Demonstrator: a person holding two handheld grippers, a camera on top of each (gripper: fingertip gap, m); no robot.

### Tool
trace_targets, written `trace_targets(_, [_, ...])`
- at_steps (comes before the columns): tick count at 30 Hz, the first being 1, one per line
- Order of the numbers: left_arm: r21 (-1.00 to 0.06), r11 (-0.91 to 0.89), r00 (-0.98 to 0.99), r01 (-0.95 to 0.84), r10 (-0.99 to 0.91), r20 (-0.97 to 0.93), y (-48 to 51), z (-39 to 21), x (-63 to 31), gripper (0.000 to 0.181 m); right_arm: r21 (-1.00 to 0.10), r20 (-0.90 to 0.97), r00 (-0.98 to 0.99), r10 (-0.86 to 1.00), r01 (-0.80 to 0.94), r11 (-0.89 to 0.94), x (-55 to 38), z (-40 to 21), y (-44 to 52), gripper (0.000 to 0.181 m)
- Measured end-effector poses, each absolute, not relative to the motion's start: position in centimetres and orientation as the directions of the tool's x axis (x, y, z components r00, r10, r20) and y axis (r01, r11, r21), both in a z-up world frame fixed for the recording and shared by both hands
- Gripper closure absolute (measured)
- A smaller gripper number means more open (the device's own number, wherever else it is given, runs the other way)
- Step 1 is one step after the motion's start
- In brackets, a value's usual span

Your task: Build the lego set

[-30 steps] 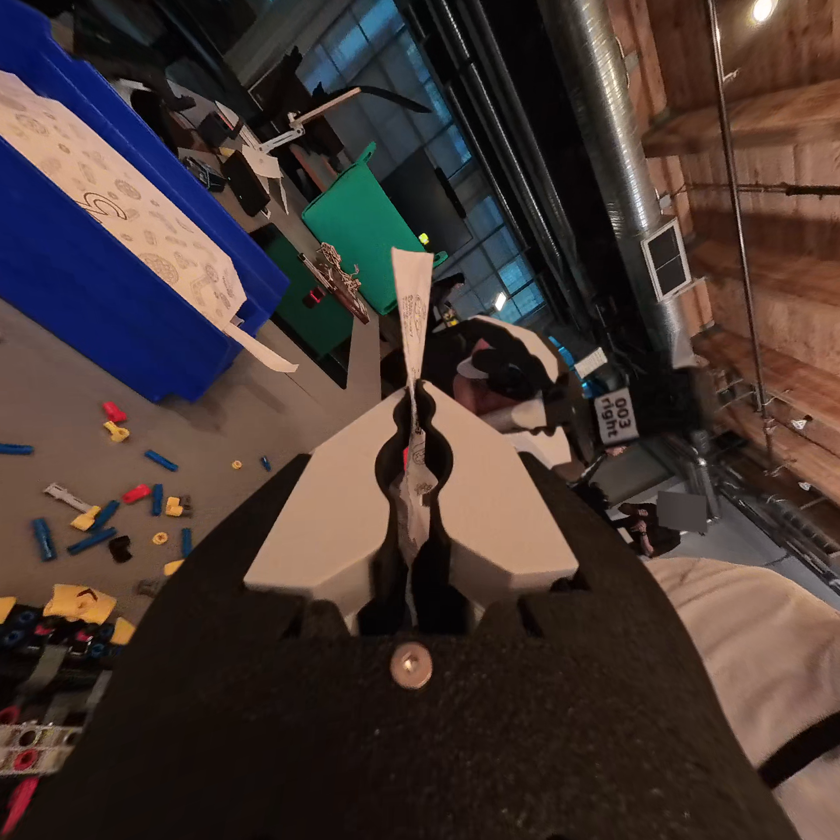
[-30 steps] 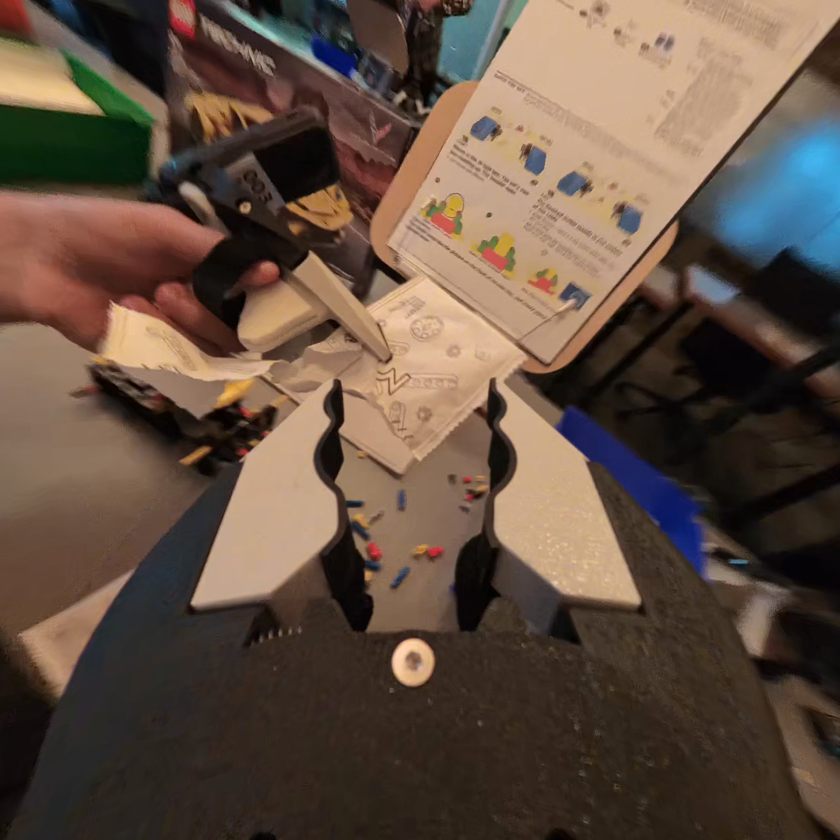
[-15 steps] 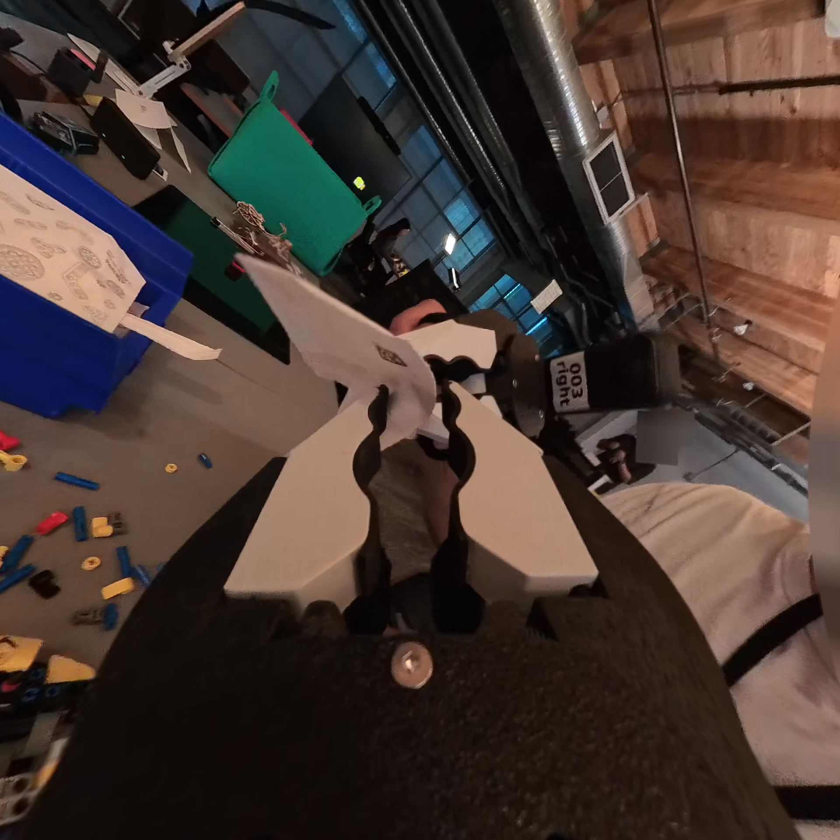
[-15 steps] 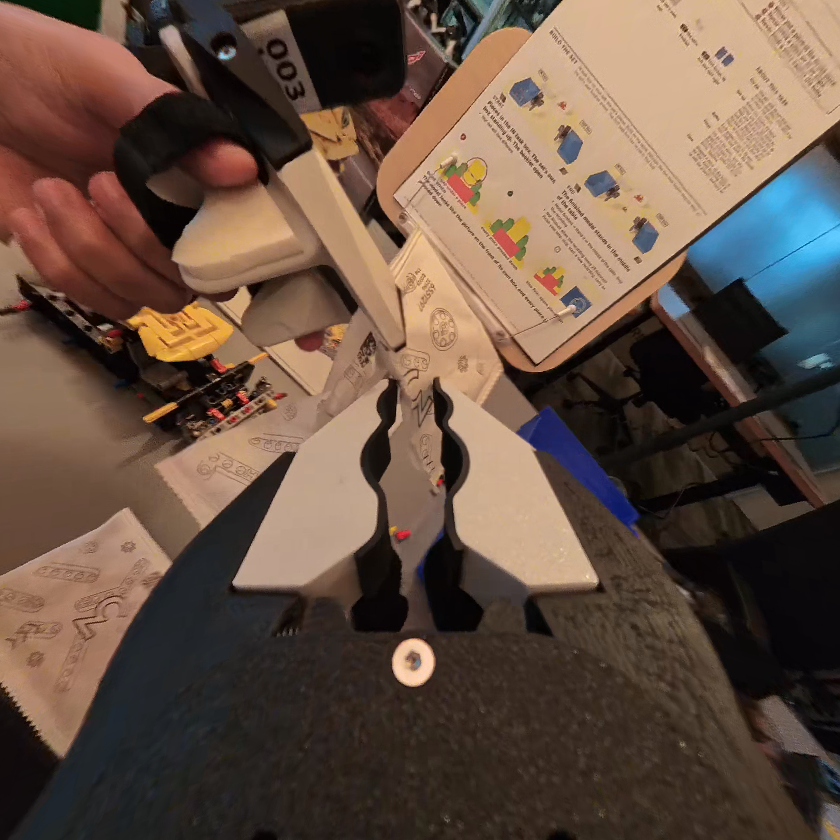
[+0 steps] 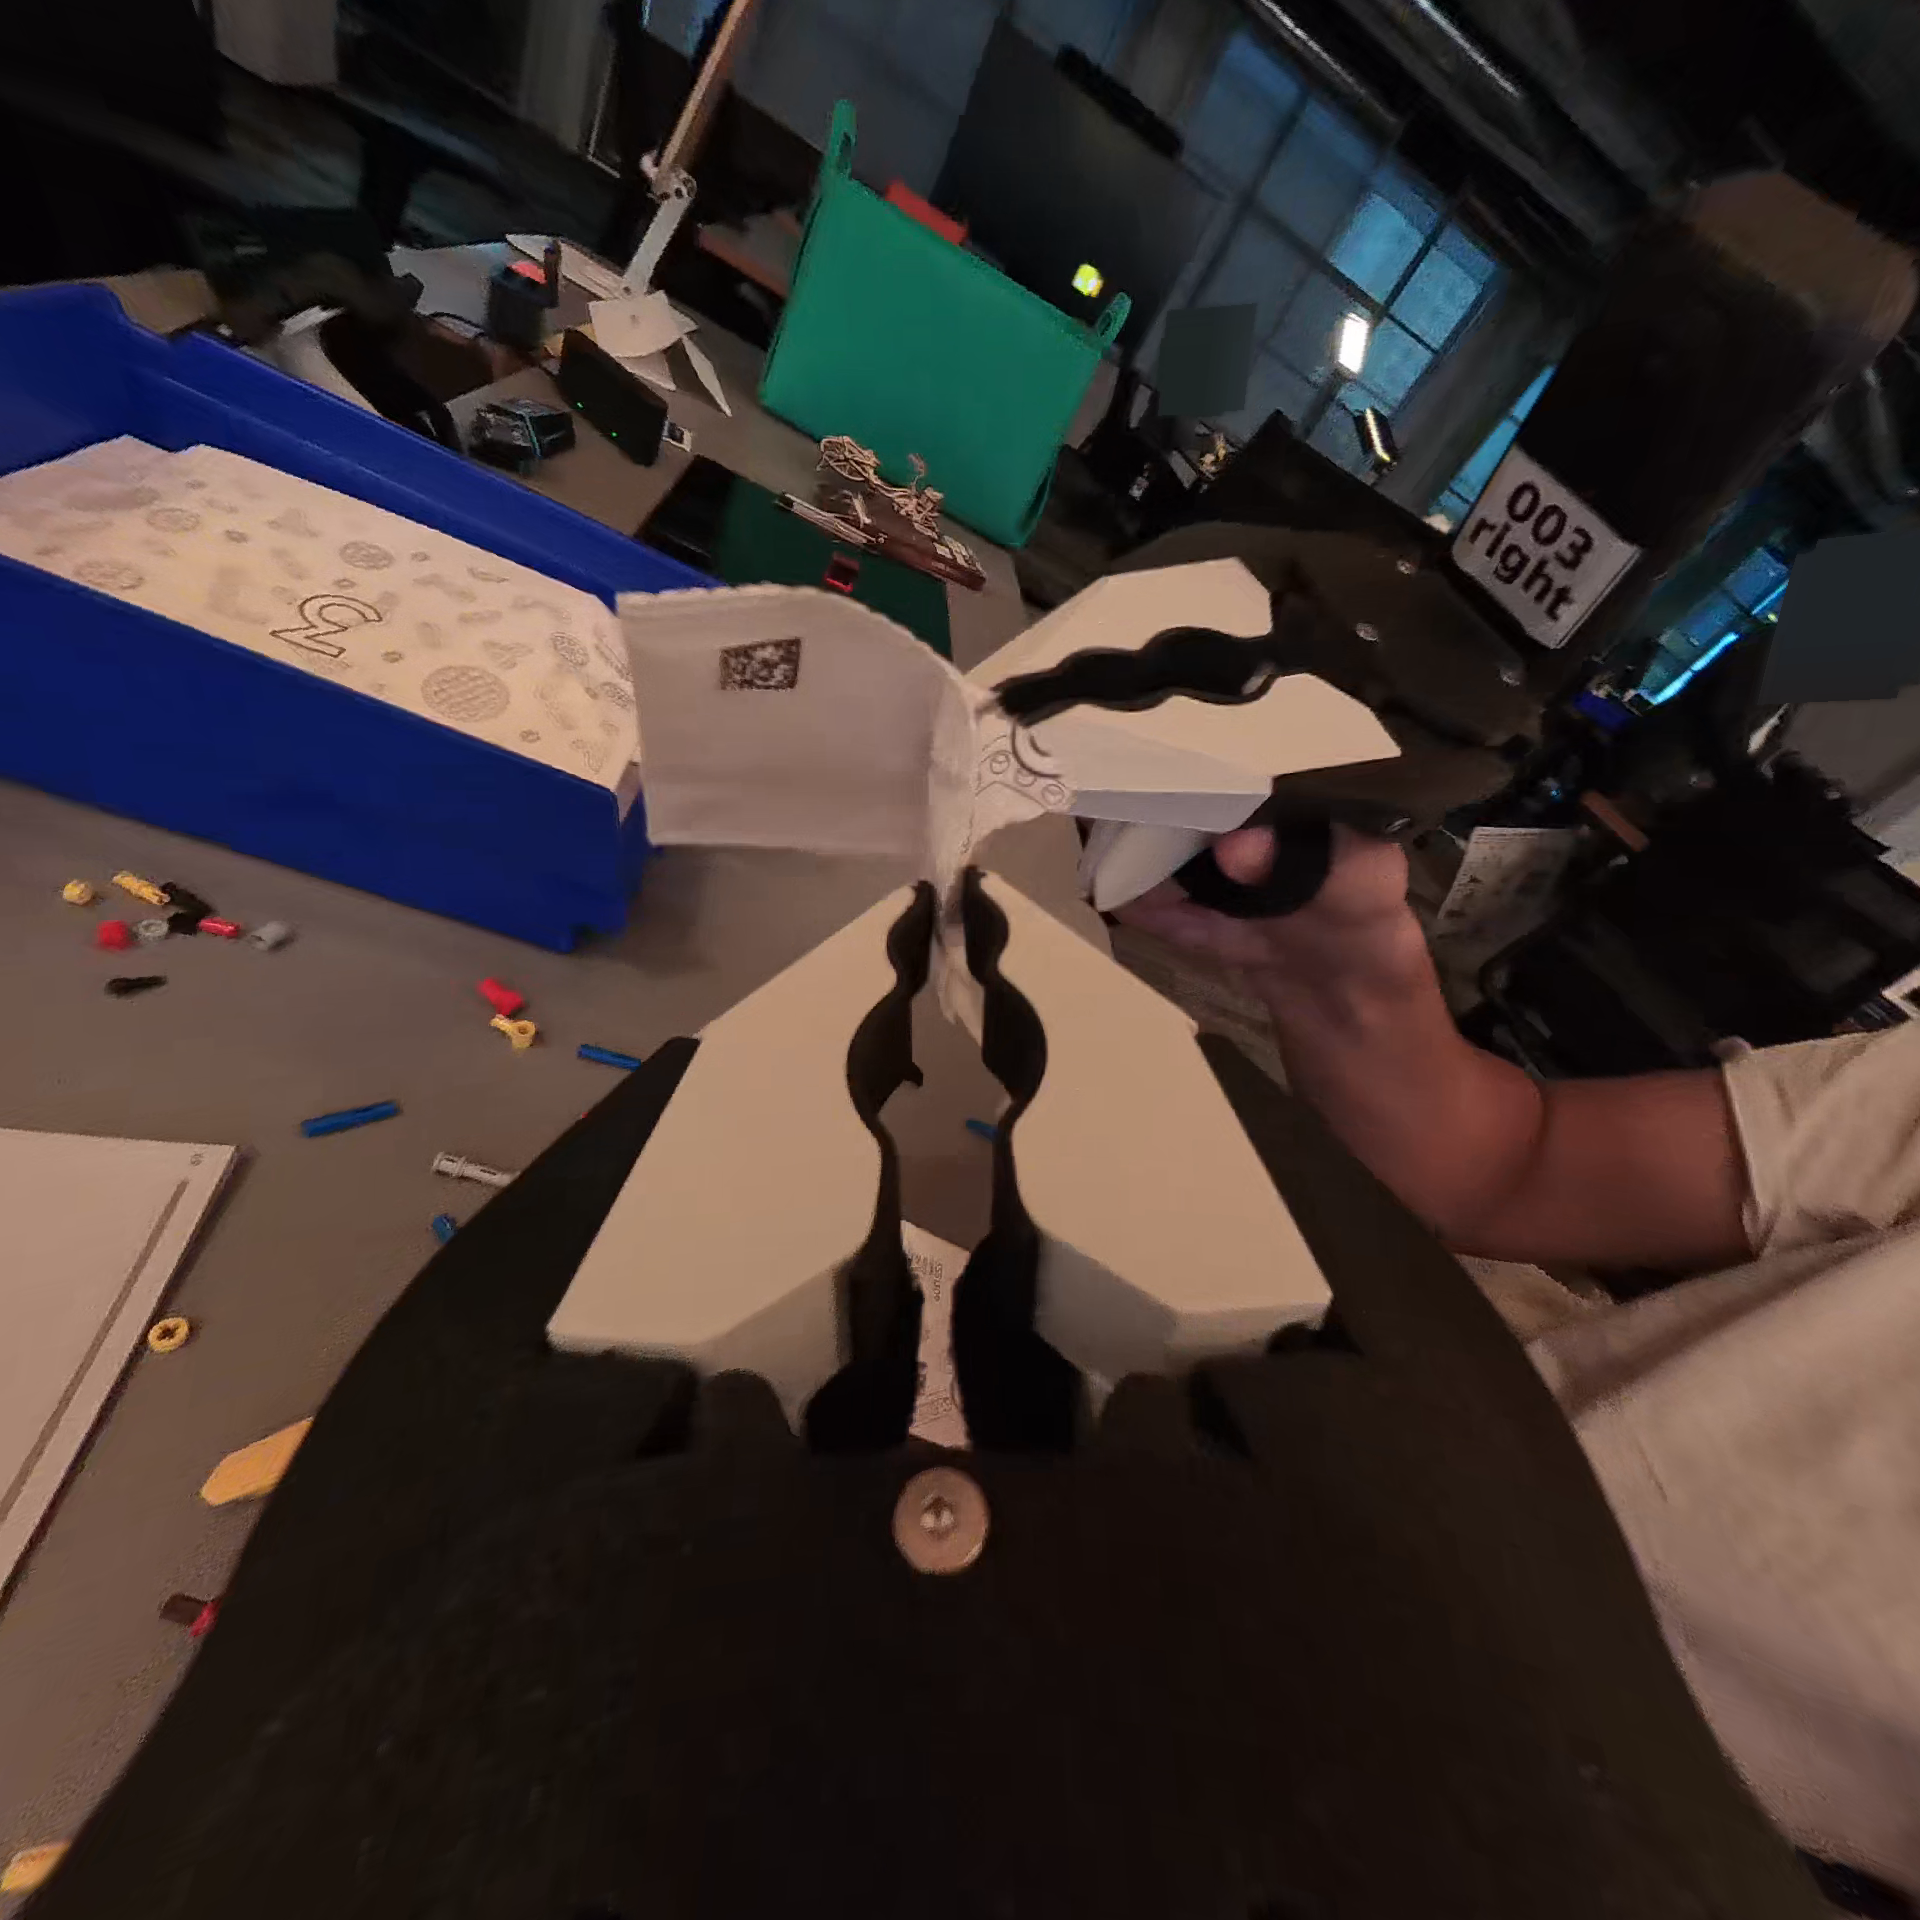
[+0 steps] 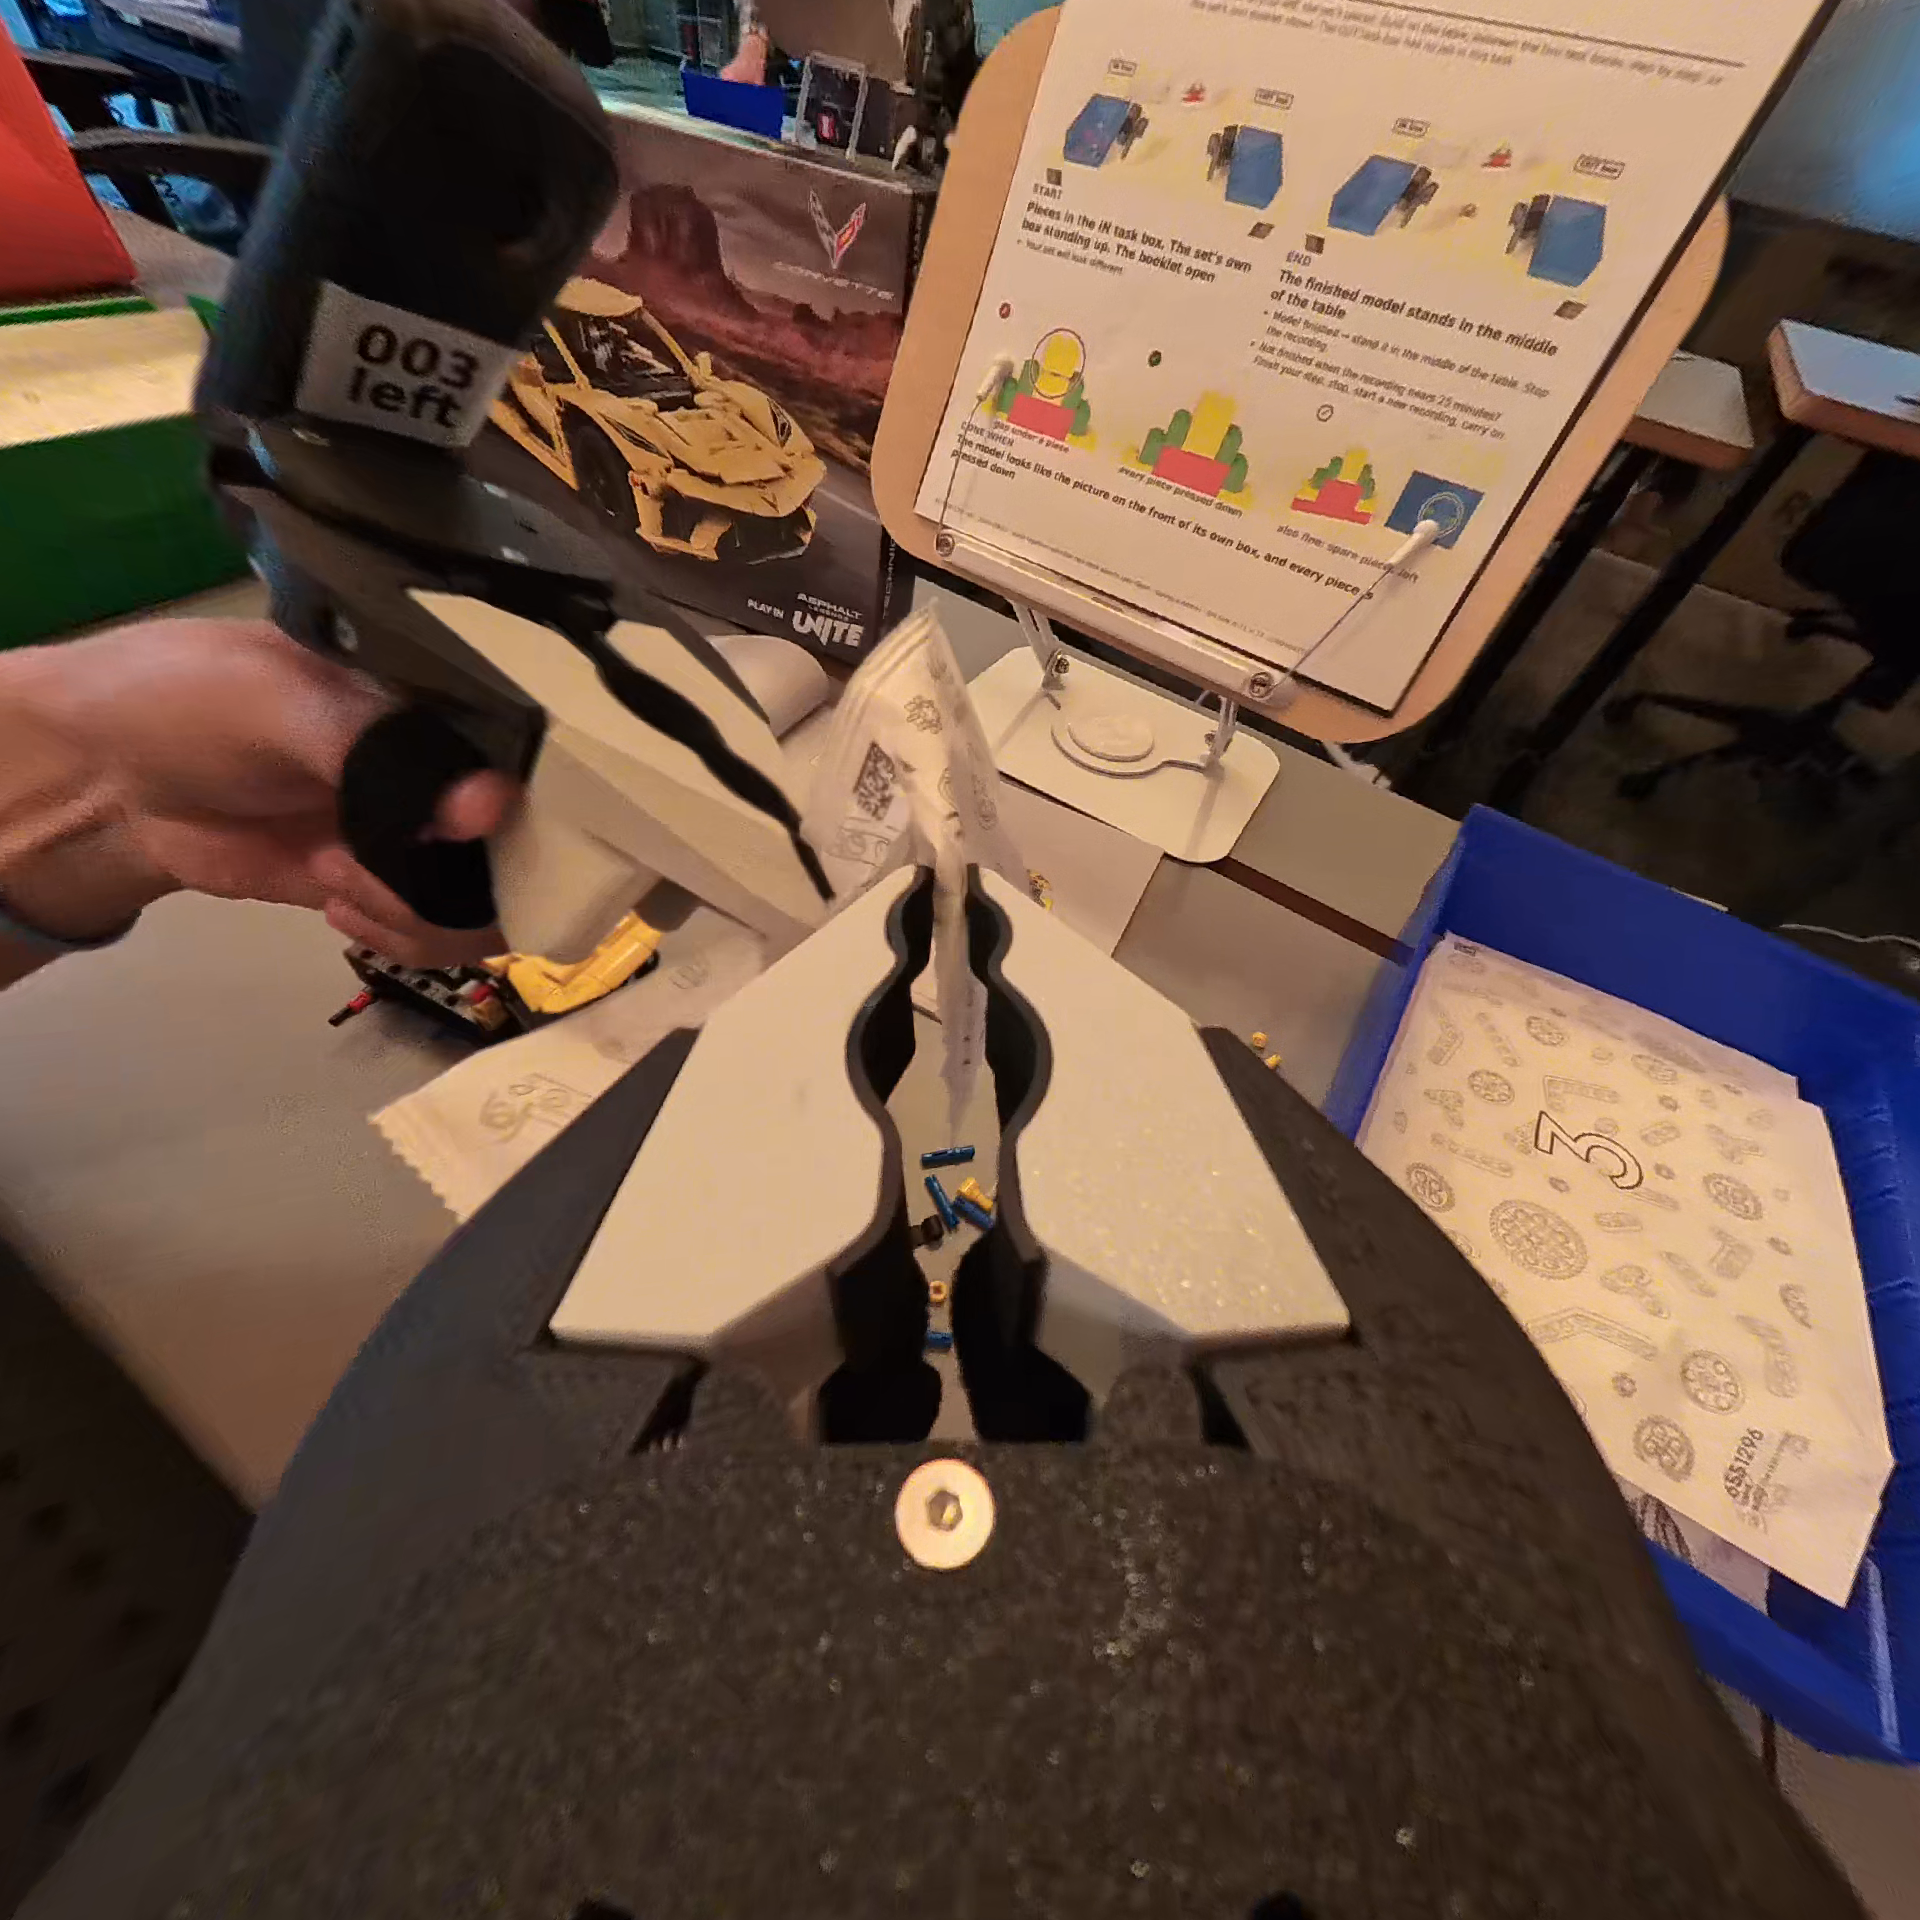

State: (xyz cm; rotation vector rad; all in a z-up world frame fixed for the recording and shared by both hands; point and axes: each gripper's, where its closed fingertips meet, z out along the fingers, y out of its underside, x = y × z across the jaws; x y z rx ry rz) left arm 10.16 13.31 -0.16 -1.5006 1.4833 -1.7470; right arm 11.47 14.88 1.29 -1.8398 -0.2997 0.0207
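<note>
The blue bin point(image 6: 1538, 904) serves as the landmark: it sits at the table's edge with a printed, numbered paper bag point(image 6: 1621, 1226) lying flat inside it. Left of the bin in the right wrist view stands the set's box point(image 6: 727, 343), and beside the box a clipboard stand point(image 6: 1320, 312) with an instruction sheet. Farther left of the bin, well apart from it, the part-built yellow-and-black model point(image 6: 499, 987) lies on the grey table point(image 5: 312, 1039), partly behind the left-hand tool. Between model and bin, held up in the air, is the small paper bag point(image 5: 779, 738) that both tools have hold of. The right gripper point(image 6: 943, 883) is nearly closed, its tips pinching the bag's edge, the paper hanging down through the narrow gap. The left gripper point(image 5: 940, 894) is likewise nearly closed on the same bag at a crumpled fold. The two sets of tips meet almost touching, at an angle to each other, so the bag's long side runs upward and away from the pinch line; a tear would, I judge, call for pulling the tools apart across that line. Neither is clearly nearer the bag. Loose pins and small pieces point(image 5: 499, 1013) lie scattered on the table near the bin's front wall, below the bag.
</note>
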Motion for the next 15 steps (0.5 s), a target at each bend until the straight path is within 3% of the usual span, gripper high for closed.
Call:
trace_targets(6, [-0.825, -0.378, -0.329, -0.42, -0.784, 0.527, 13.5, -1.0, 9.2, 0.181, -0.947, -0.013, 0.953, 0.304, 0.086, -0.309, 11.2, 0.6, 14.7, 0.171])
trace_targets(8, [-0.812, -0.359, -0.308, -0.461, -0.793, 0.525, 13.7, -1.5, 8.7, 0.181, -0.948, -0.034, 0.946, 0.322, 0.072, -0.309, 11.4, 0.7, 14.6, 0.181])
trace_targets(12, [-0.792, -0.33, -0.313, -0.514, -0.787, 0.531, 13.5, -2.1, 8.0, 0.181, -0.942, -0.001, 0.946, 0.324, 0.109, -0.319, 11.8, 0.7, 14.6, 0.181])
trace_targets(15, [-0.774, -0.347, -0.327, -0.53, -0.758, 0.564, 13.0, -2.2, 7.9, 0.181, -0.919, 0.135, 0.948, 0.288, 0.229, -0.321, 12.2, 0.9, 14.9, 0.181])
